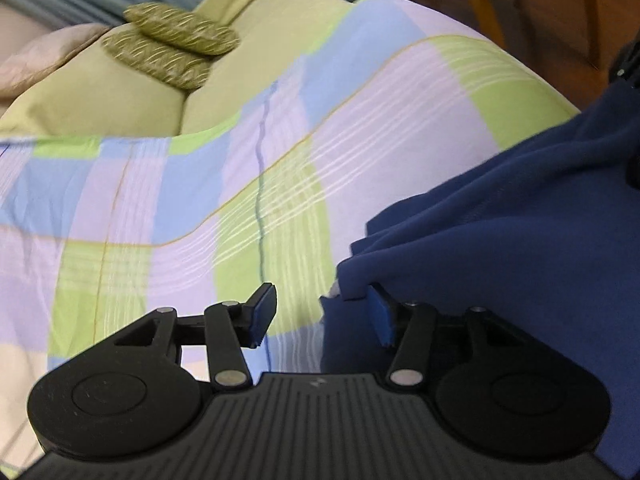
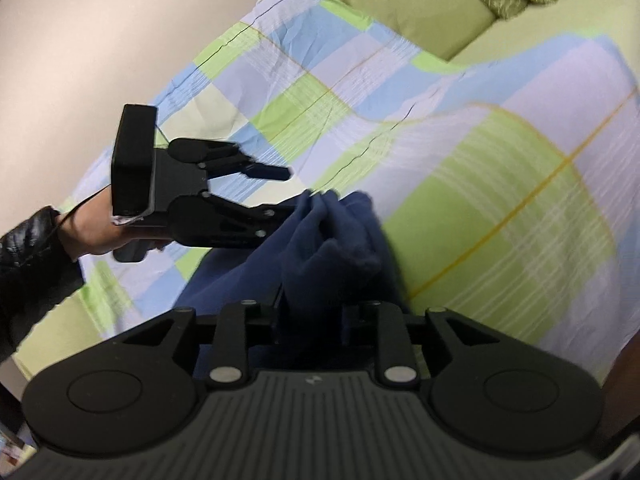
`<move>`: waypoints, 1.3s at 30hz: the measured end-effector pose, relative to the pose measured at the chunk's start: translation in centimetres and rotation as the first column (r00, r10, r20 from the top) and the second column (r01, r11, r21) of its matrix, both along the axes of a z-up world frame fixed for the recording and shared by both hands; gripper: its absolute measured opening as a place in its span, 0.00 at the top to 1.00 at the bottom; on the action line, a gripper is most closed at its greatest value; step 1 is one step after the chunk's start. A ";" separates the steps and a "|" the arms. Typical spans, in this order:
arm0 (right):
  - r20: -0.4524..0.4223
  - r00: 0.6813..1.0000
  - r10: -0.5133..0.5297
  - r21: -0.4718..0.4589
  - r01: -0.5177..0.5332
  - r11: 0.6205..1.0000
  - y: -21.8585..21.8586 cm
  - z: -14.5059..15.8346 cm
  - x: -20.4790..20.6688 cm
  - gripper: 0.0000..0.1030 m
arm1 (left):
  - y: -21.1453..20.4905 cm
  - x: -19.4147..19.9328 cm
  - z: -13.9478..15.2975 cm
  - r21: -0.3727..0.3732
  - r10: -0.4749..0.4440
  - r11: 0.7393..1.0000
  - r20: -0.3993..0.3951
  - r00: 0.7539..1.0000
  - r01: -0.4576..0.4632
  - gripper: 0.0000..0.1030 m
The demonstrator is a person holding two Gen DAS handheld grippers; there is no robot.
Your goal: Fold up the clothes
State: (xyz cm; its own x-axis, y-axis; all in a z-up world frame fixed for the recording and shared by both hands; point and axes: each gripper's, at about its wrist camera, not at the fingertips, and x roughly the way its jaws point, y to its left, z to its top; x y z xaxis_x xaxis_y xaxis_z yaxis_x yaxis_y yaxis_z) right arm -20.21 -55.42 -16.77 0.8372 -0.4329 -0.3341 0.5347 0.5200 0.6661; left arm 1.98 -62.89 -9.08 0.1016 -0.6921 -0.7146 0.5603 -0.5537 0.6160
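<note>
Two tongs are in use over the bed, one in each of my hands. My left gripper stands with its jaws spread apart; the dark blue fleece garment touches the edge of its right blue pad, while the left pad is clear of the cloth, so nothing is pinched there. From the right wrist view, the same left gripper sits at the garment's far corner, carried by my left hand in a black glossy jacket sleeve.

My right gripper has a thick bunch of the dark blue fleece garment rising between its fingers; the pads themselves are hidden by the fabric (I cannot tell whether they press on it).

The garment lies crumpled on the checked bedspread of lilac, sky blue and lime green squares, toward its near edge. Beyond it lie two plain lime green pillows with two small olive patterned cushions stacked on them. A yellow wooden table leg stands on the floor past the bed.
</note>
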 end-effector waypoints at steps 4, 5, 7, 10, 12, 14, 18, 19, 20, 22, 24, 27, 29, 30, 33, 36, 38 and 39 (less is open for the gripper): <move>-0.054 0.998 -0.033 -0.058 0.030 0.998 0.1 1.6 -0.5 0.70 | 2.6 2.0 2.4 -0.080 0.083 0.993 -0.022 0.996 -0.085 0.41; -0.069 0.997 -0.042 -0.091 0.036 0.995 0.4 2.4 -0.9 0.69 | 3.9 2.6 3.0 -0.097 0.104 0.990 -0.029 0.994 -0.106 0.37; -0.102 0.994 -0.036 -0.147 0.020 0.989 0.9 3.6 -1.1 0.67 | 7.0 3.8 3.6 -0.120 0.125 0.985 -0.025 0.992 -0.127 0.28; -0.214 0.976 0.026 -0.285 -0.088 0.955 2.6 6.0 -0.5 0.52 | 12.6 5.2 3.4 -0.138 0.124 0.983 0.010 0.992 -0.122 0.26; -0.359 0.928 0.101 -0.372 -0.242 0.896 4.3 7.0 0.7 0.44 | 13.8 5.3 2.7 -0.138 0.115 0.985 0.045 0.992 -0.108 0.26; -0.482 0.865 0.140 -0.431 -0.373 0.822 6.1 7.3 2.0 0.43 | 17.3 5.4 0.6 -0.136 0.049 0.990 0.165 0.985 -0.026 0.26; -0.689 0.714 0.121 -0.504 -0.593 0.628 9.7 6.8 4.9 0.43 | 18.9 4.1 -3.4 -0.128 -0.073 0.985 0.291 0.954 0.114 0.26; -0.729 0.677 0.102 -0.512 -0.637 0.576 10.6 6.5 5.7 0.43 | 18.7 3.8 -4.3 -0.135 -0.097 0.980 0.309 0.946 0.144 0.26; -0.752 0.654 0.083 -0.519 -0.665 0.537 11.2 6.3 6.2 0.43 | 18.5 3.6 -4.8 -0.142 -0.107 0.977 0.317 0.942 0.159 0.26; -0.799 0.601 0.028 -0.528 -0.722 0.447 12.4 5.7 7.6 0.38 | 17.8 3.2 -6.0 -0.163 -0.126 0.969 0.327 0.937 0.187 0.26; -0.834 0.552 -0.022 -0.522 -0.774 0.357 13.4 4.9 8.7 0.34 | 17.0 3.2 -6.7 -0.201 -0.143 0.956 0.309 0.940 0.212 0.26; -0.861 0.502 -0.081 -0.505 -0.828 0.242 14.5 3.8 9.9 0.32 | 16.3 3.5 -7.3 -0.210 -0.161 0.951 0.292 0.943 0.227 0.24; -0.877 0.464 -0.122 -0.478 -0.864 0.156 14.9 2.8 10.6 0.32 | 15.5 3.9 -7.7 -0.207 -0.187 0.946 0.289 0.939 0.252 0.24; -0.881 0.454 -0.135 -0.470 -0.873 0.131 15.0 2.6 10.8 0.33 | 15.1 4.1 -7.6 -0.199 -0.198 0.945 0.277 0.940 0.258 0.24; -0.887 0.433 -0.159 -0.447 -0.892 0.066 15.0 2.2 11.3 0.33 | 14.7 4.4 -7.5 -0.201 -0.213 0.941 0.273 0.938 0.272 0.24; -0.894 0.406 -0.188 -0.414 -0.910 0.009 15.0 1.7 11.6 0.33 | 14.3 4.3 -9.1 -0.168 -0.289 0.909 0.405 0.867 0.381 0.25; -0.900 0.394 -0.188 -0.398 -0.917 -0.017 15.4 1.4 11.7 0.32 | 13.9 4.0 -9.6 -0.146 -0.324 0.892 0.450 0.832 0.427 0.25; -0.902 0.391 -0.183 -0.394 -0.919 -0.021 15.6 1.4 11.7 0.35 | 13.9 4.0 -9.6 -0.145 -0.326 0.892 0.452 0.830 0.429 0.29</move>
